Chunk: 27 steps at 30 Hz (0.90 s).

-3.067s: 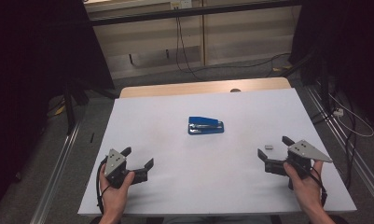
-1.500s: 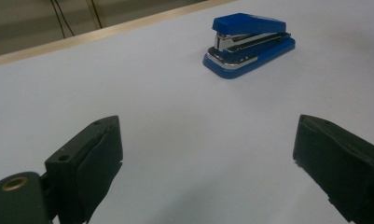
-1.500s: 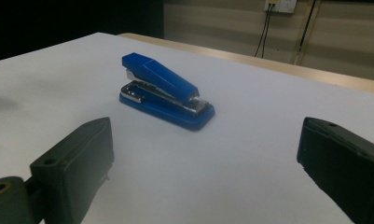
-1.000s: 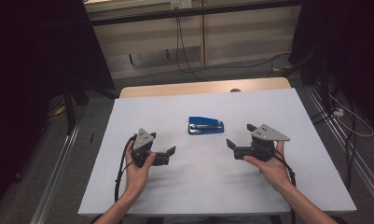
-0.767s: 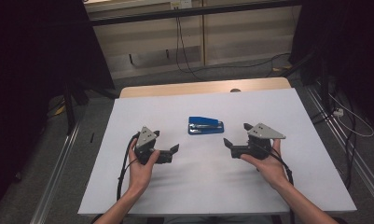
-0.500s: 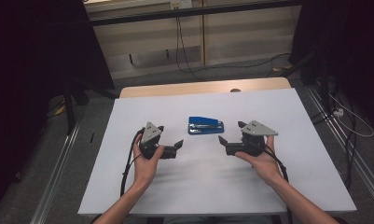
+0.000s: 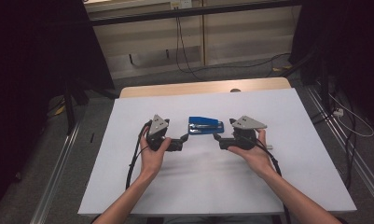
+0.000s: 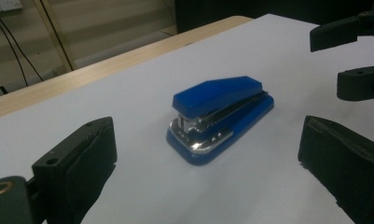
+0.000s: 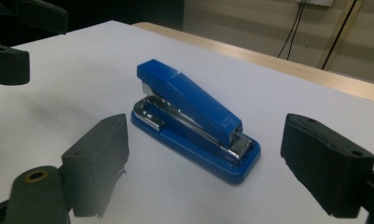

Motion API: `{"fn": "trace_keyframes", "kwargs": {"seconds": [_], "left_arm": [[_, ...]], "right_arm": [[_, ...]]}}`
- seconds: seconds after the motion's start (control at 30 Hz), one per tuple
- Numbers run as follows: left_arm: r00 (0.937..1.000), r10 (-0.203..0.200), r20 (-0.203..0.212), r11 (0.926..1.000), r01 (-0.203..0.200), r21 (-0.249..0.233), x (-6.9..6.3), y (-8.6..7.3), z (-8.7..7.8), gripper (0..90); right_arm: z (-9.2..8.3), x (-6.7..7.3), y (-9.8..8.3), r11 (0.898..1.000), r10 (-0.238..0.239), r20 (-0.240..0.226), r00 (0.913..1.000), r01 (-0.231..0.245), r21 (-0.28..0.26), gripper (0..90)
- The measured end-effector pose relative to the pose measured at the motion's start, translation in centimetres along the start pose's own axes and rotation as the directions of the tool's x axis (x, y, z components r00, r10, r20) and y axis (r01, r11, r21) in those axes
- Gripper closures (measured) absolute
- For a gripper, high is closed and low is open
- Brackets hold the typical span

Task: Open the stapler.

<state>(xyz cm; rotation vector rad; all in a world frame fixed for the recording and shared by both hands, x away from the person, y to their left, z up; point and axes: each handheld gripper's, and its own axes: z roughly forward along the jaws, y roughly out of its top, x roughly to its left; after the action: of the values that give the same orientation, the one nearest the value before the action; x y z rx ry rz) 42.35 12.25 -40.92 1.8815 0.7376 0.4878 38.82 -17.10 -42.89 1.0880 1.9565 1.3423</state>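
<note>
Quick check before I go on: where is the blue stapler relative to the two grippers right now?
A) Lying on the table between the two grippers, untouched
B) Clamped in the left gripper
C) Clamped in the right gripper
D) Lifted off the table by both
A: the blue stapler lies flat on the table, with the left gripper and right gripper at either end, jaws open and clear of it.

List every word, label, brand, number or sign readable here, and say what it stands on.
No text can be read in these pictures.
Blue stapler: a small pale imprint on the top arm near the hinge end, too small and blurred to read.
White table cover: no markings.
</note>
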Motion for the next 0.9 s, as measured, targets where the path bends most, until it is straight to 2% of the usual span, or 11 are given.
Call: {"fn": "trace_keyframes", "kwargs": {"seconds": [0.23,0.27,0.33,0.37,0.47,0.57,0.63,0.7,0.8,0.83,0.9], "left_arm": [[0.9998,-0.014,-0.014,0.9999,0.014,-0.003,0.8,1.1,1.0,4.3],[0.9996,-0.009,-0.027,1.0,0.009,-0.002,0.7,1.1,1.1,3.8],[0.9995,-0.007,-0.03,0.9999,0.008,0.011,0.7,1.0,1.1,3.8],[0.9996,-0.022,-0.02,0.9997,0.023,0.013,0.8,0.7,1.1,3.7],[0.9997,-0.018,-0.016,0.9992,0.019,0.036,0.7,0.2,1.4,3.8],[0.9998,-0.021,-0.004,0.9987,0.022,0.046,0.7,-0.1,1.6,3.8],[0.9999,-0.012,-0.005,0.9984,0.013,0.054,0.7,-0.2,1.8,3.8],[0.9998,-0.02,-0.004,0.9983,0.02,0.054,0.7,-0.3,2.0,4.2],[0.9998,-0.01,-0.015,0.9982,0.011,0.059,0.8,-0.4,2.2,4.4],[0.9999,-0.005,-0.014,0.9985,0.006,0.055,0.8,-0.4,2.2,4.4],[0.9999,-0.007,-0.01,0.9987,0.008,0.05,0.8,-0.4,2.2,4.4]], "right_arm": [[0.9,0.0,0.7,1.0,0.011,-0.014,0.9998,-0.011,-0.011,21.5],[1.2,0.0,0.6,1.0,0.013,-0.019,0.9997,-0.014,-0.015,24.8],[1.3,0.0,0.6,1.0,0.012,-0.021,0.9997,-0.012,-0.014,24.7],[1.4,0.1,0.5,1.0,0.014,-0.025,0.9996,-0.015,-0.01,25.0],[1.6,0.4,0.4,1.0,-0.001,-0.038,0.9993,0.002,0.005,26.7],[1.7,0.4,0.3,1.0,-0.008,-0.032,0.9994,0.008,0.001,37.1],[1.7,0.4,0.3,1.0,-0.007,-0.033,0.9994,0.007,0.004,38.1],[1.8,0.3,0.2,1.0,-0.007,-0.052,0.9986,0.008,0.008,49.6],[1.8,0.1,0.2,1.0,-0.002,-0.067,0.9978,0.002,0.002,60.6],[1.7,0.0,0.3,1.0,-0.008,-0.071,0.9975,0.008,-0.003,68.6],[1.7,-0.1,0.3,1.0,-0.003,-0.073,0.9973,0.003,-0.004,71.1]]}}
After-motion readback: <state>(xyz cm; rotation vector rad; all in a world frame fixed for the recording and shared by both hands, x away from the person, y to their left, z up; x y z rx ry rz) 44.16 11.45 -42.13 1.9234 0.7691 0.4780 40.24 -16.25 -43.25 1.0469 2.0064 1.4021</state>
